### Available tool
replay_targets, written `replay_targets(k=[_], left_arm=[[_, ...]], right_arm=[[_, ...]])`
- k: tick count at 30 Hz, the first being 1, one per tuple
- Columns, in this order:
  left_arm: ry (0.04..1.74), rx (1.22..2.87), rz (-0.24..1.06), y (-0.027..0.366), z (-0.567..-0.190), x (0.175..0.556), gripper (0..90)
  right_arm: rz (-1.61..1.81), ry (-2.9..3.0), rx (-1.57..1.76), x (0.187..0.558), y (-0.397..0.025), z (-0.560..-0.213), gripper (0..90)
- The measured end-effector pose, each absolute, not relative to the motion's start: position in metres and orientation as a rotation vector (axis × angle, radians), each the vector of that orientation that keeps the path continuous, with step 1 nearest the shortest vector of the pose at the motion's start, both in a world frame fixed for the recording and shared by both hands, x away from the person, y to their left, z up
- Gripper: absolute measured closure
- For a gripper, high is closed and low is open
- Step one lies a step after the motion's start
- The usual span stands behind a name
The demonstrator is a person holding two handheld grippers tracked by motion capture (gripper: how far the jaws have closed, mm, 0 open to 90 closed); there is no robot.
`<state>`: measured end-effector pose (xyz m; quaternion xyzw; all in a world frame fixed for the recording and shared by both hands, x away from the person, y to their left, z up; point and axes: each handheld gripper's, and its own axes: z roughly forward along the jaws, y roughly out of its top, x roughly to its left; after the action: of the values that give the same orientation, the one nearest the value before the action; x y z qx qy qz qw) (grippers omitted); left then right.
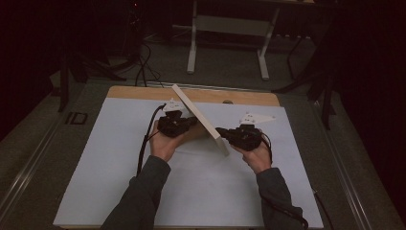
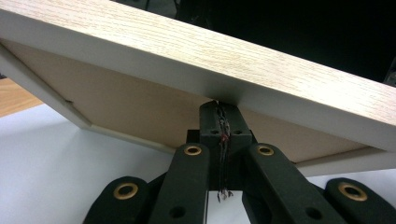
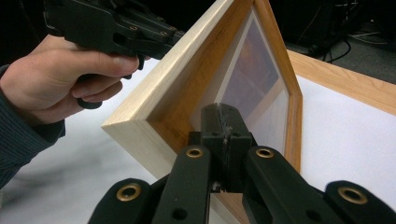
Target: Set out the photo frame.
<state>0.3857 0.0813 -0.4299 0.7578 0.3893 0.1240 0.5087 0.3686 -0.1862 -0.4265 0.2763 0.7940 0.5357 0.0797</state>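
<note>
A light wooden picture frame (image 1: 198,117) stands tilted on one edge in the middle of the white table sheet (image 1: 119,158). My left gripper (image 1: 189,122) is shut, and its joined tips press against the frame's outer side; the left gripper view has those tips (image 2: 219,116) under the frame's oak edge (image 2: 210,56), with the brown backing below. My right gripper (image 1: 221,132) is also shut, its tips (image 3: 224,116) resting against the inner lip of the frame (image 3: 187,79) by the glass. The left gripper (image 3: 180,37) and the hand holding it touch the frame's far side.
A wooden table edge (image 1: 143,92) runs along the back of the white sheet. Behind the table, on the dark floor, stand the white metal legs of a desk (image 1: 192,48) and some black cables (image 1: 143,67). Bare sheet lies all around the frame.
</note>
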Motion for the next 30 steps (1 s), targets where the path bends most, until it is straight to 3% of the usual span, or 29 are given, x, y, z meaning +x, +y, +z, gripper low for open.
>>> replay_targets(k=[30], left_arm=[[0.912,1.869,0.305,0.073,-0.427,0.376,90.0]], right_arm=[[1.602,2.393,0.803,0.361,-0.188,-0.428,89.7]])
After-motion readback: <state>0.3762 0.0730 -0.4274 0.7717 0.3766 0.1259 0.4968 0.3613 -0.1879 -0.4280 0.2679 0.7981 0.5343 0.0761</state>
